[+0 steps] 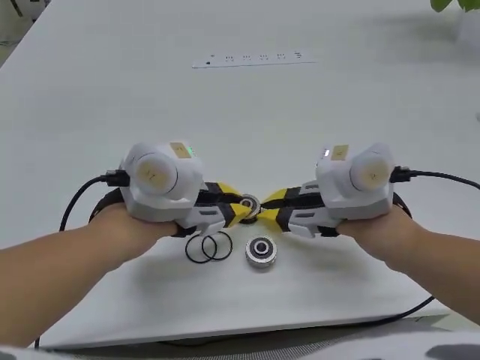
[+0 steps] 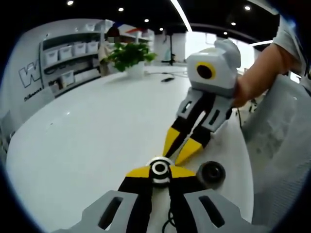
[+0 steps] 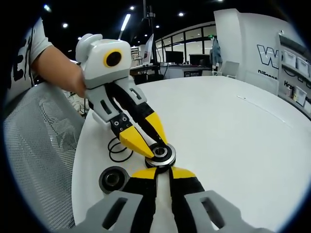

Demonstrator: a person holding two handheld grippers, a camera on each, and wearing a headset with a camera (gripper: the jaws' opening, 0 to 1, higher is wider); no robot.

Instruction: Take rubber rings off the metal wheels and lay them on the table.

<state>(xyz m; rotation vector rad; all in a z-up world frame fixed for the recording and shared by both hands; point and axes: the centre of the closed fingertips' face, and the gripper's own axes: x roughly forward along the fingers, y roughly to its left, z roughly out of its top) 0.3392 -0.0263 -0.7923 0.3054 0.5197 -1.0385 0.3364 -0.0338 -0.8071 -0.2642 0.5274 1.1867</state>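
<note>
A small metal wheel (image 1: 249,204) with a black rubber ring on its rim hangs just above the white table (image 1: 315,105), between both grippers. My left gripper (image 1: 241,211) is shut on this wheel (image 2: 159,168). My right gripper (image 1: 267,212) meets it from the other side, its yellow tips (image 3: 158,173) closed together at the wheel's black rim (image 3: 168,156). Two loose black rubber rings (image 1: 210,247) lie on the table below the left gripper. A second metal wheel (image 1: 261,251) lies flat beside them, in front of the grippers.
A white power strip (image 1: 253,58) lies far across the table. Black cables (image 1: 75,201) trail from both grippers to the sides. The table's front edge (image 1: 225,330) runs close under my forearms. A mesh chair back (image 3: 39,145) stands by the table.
</note>
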